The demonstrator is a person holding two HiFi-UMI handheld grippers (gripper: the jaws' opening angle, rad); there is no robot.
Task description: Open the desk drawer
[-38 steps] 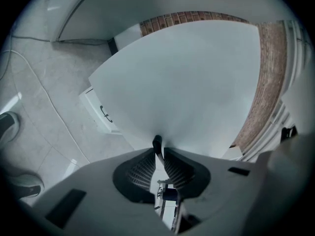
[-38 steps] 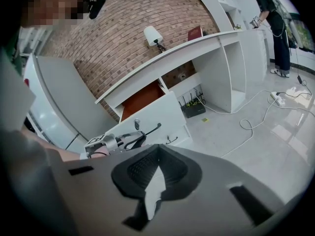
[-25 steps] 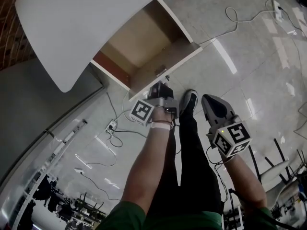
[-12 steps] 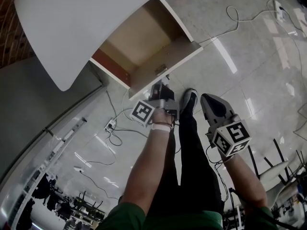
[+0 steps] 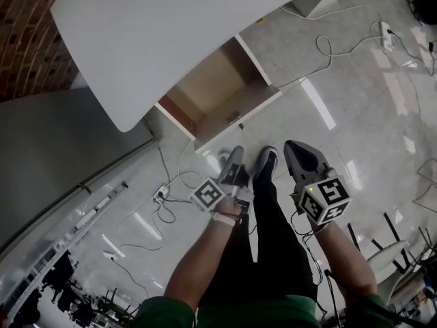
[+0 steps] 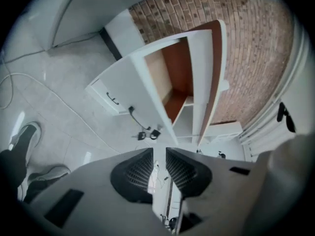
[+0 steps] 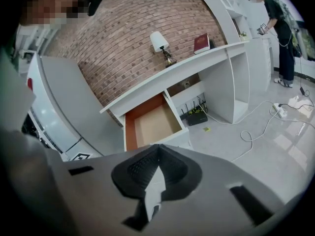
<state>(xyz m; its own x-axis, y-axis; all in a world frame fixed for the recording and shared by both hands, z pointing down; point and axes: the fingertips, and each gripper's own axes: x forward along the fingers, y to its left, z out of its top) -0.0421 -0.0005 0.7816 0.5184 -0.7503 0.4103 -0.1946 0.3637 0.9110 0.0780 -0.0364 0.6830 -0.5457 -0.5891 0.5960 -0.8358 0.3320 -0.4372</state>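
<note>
The white desk (image 5: 184,33) has its drawer (image 5: 215,91) pulled out, its brown inside bare; the small dark handle (image 5: 234,117) sits on the white front. My left gripper (image 5: 235,157) hangs over the floor, below the drawer front and apart from it. Its jaws have just been opening and hold nothing. In the left gripper view the drawer (image 6: 170,77) lies ahead of the left gripper (image 6: 159,154). My right gripper (image 5: 292,149) is beside it, shut and empty. The right gripper view shows the drawer (image 7: 152,124) beyond the right gripper (image 7: 157,150).
My shoes (image 5: 265,161) stand just under the drawer front. Cables (image 5: 328,43) and a power strip (image 5: 160,193) lie on the glossy floor. A grey panel (image 5: 61,149) is at the left. A lamp (image 7: 158,42) and a book (image 7: 202,43) sit on the desk; a person (image 7: 280,28) stands far right.
The left gripper has drawn back from the drawer handle toward me and its jaws have parted. The right gripper has shifted only a little. The drawer stays out.
</note>
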